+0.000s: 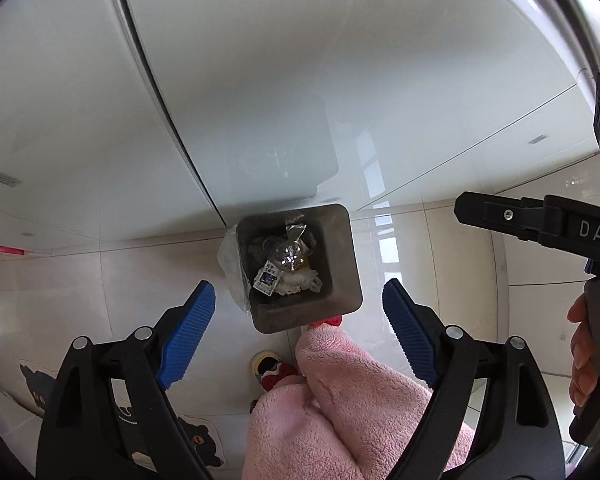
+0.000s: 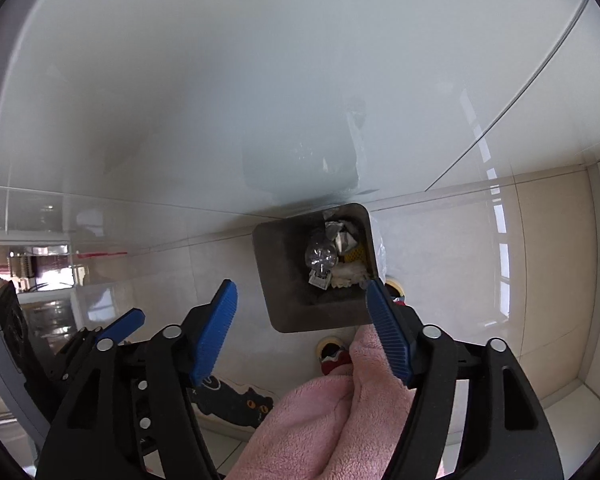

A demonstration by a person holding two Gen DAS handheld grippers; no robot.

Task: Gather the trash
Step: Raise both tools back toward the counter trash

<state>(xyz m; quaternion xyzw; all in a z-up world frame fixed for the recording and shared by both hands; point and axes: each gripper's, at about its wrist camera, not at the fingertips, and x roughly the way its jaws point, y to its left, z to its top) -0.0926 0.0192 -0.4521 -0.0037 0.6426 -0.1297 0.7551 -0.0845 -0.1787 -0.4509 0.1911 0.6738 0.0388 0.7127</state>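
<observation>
A grey square trash bin (image 1: 342,264) stands on the tiled floor against a white cabinet; it also shows in the right wrist view (image 2: 284,256). Inside lie a crumpled clear plastic bottle (image 1: 288,254) (image 2: 321,258), a small blue-and-white carton (image 1: 267,278), white tissue (image 1: 296,282) (image 2: 350,272) and other scraps. My left gripper (image 1: 298,326) is open and empty, hanging above the bin's near edge. My right gripper (image 2: 300,320) is open and empty above the bin too; its black body shows at the right of the left wrist view (image 1: 540,224).
White glossy cabinet doors (image 1: 260,80) rise behind the bin. Pink fleece trouser legs (image 1: 340,400) and slippers (image 2: 332,354) stand just in front of it. A black cat-shaped mat (image 2: 236,398) lies on the beige tile floor (image 1: 440,240) to the left.
</observation>
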